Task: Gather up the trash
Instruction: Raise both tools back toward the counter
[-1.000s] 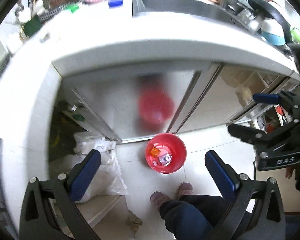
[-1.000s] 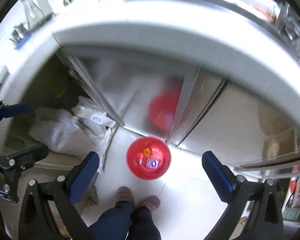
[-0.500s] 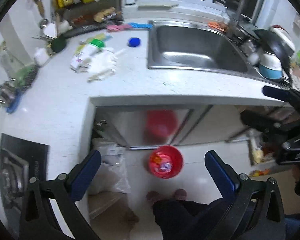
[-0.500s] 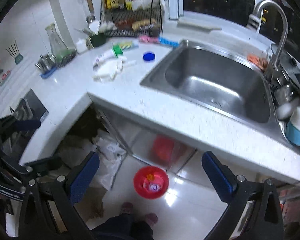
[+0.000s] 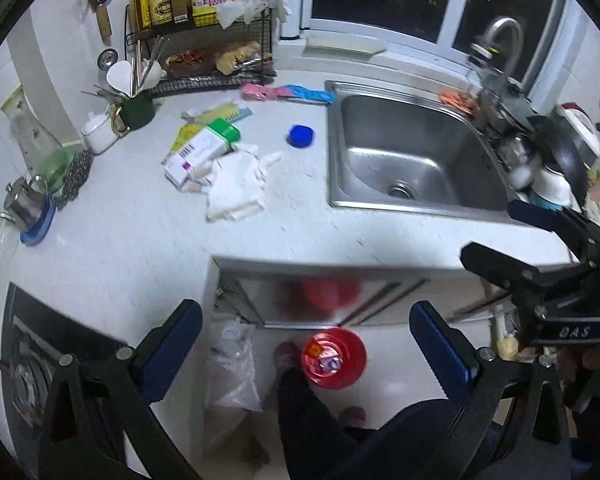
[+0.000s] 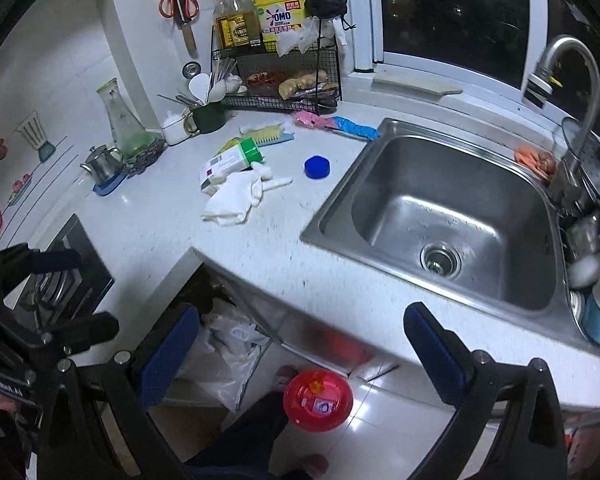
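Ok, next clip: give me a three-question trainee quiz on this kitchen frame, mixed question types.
1. True or false: the left gripper is shut on a piece of trash.
2. Multiple choice: the red bin stands A) in the sink, B) on the floor in front of the cabinet, C) on the counter.
3. Fill in: the small blue cap lies on the counter between the crumpled white tissue and the ____.

Key: 1 false, both the left gripper and the right gripper are open and empty. 2 B. 3 sink.
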Demonstrator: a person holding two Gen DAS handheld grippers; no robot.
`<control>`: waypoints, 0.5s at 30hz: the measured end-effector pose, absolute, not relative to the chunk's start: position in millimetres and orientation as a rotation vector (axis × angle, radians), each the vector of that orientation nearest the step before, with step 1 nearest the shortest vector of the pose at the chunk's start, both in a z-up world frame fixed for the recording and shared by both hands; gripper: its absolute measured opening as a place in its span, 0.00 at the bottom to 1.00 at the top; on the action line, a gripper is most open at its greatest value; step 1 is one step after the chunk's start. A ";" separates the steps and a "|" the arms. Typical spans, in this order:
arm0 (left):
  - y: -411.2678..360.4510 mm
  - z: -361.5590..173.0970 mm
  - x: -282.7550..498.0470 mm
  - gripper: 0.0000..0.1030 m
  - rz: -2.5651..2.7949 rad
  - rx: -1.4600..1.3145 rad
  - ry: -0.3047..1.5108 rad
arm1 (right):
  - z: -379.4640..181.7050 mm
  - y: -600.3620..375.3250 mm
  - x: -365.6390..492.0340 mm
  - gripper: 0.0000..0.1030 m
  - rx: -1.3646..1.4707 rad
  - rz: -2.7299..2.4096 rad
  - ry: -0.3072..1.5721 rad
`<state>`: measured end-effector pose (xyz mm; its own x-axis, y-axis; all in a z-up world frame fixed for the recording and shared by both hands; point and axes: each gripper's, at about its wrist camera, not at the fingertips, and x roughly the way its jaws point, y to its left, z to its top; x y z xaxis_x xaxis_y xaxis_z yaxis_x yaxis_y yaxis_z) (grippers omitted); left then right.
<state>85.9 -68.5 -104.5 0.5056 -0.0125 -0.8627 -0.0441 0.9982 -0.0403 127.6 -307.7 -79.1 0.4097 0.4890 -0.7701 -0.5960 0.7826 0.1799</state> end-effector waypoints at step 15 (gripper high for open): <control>8.4 -170.3 231.5 1.00 0.002 -0.045 1.174 | -108.7 -237.5 231.1 1.00 -0.133 0.602 1.044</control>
<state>231.5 8.4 -170.3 0.3863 -0.0220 -0.9221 -0.0248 0.9991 -0.0343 231.1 -237.5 -108.7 0.3588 0.4037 -0.8416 -0.5265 0.8321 0.1747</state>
